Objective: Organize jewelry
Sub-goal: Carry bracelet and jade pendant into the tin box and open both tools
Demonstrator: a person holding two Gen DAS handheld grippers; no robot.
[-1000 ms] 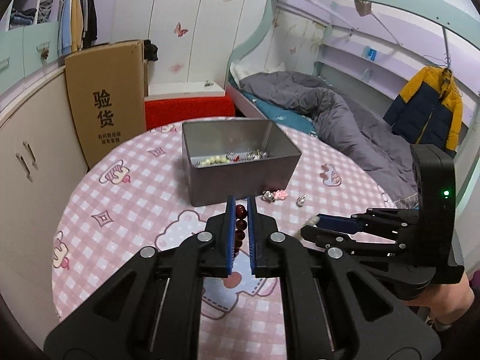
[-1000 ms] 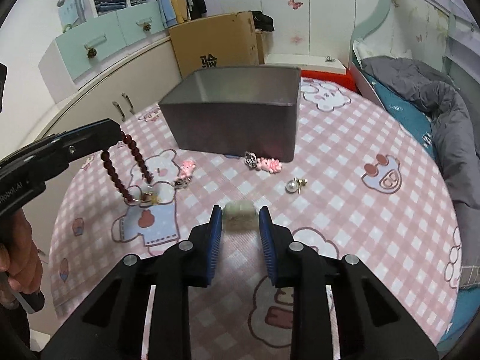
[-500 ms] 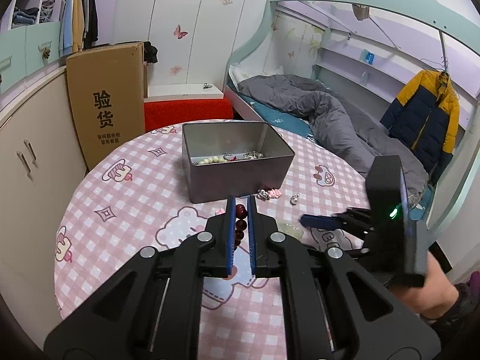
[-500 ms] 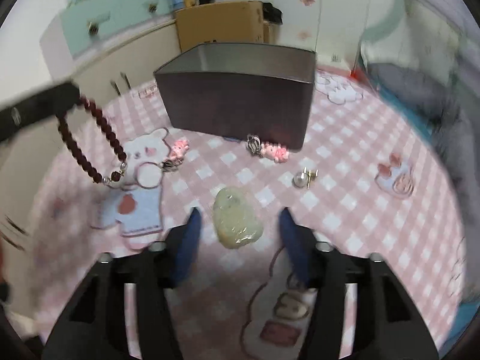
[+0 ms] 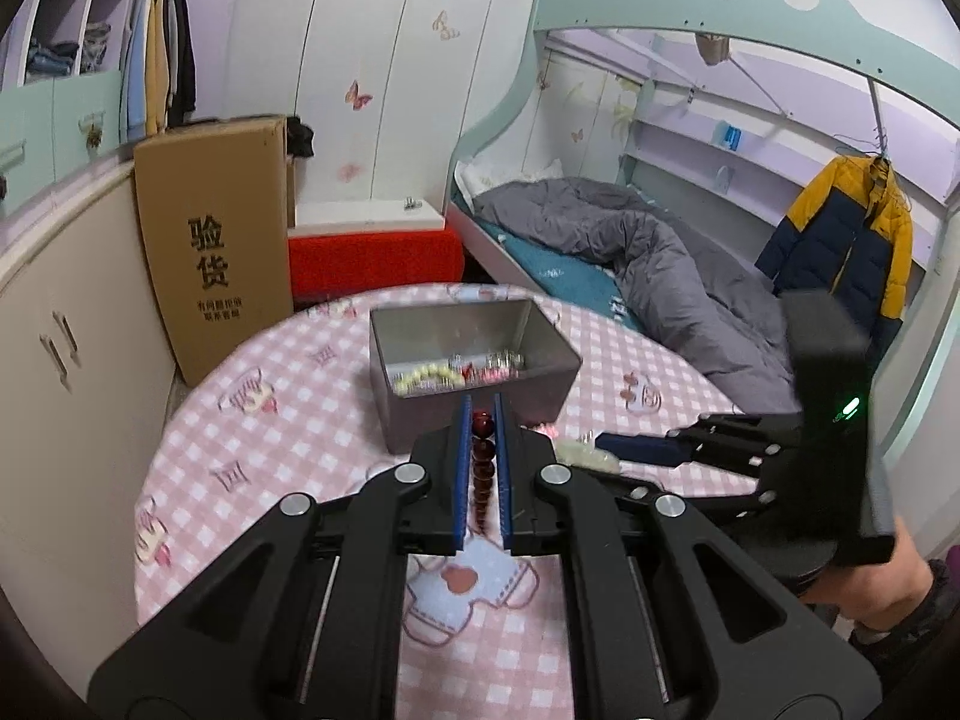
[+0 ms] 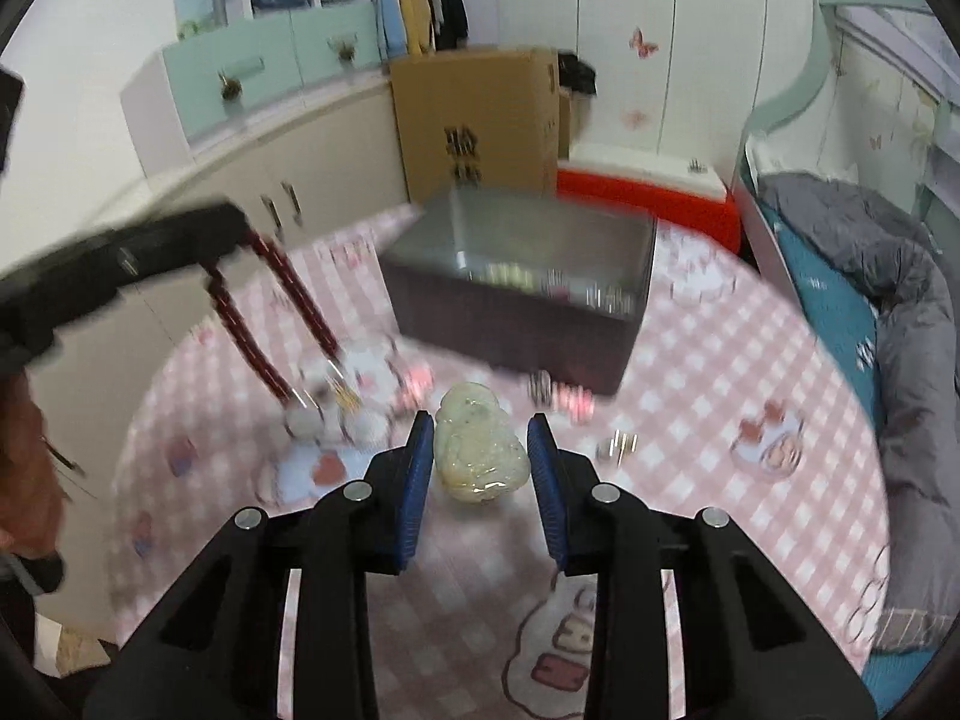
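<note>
With the left claw pinching the red bead bracelet, the right claw, spread and just narrowing around the pale jade pendant, should centre it before squeezing.

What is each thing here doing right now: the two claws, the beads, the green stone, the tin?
Left gripper: shut on the dark red bead bracelet, which hangs from it.
Right gripper: jaws just narrowed around the pale green carved jade pendant; contact unclear.
Grey metal box: open-topped, jewelry inside.
</note>
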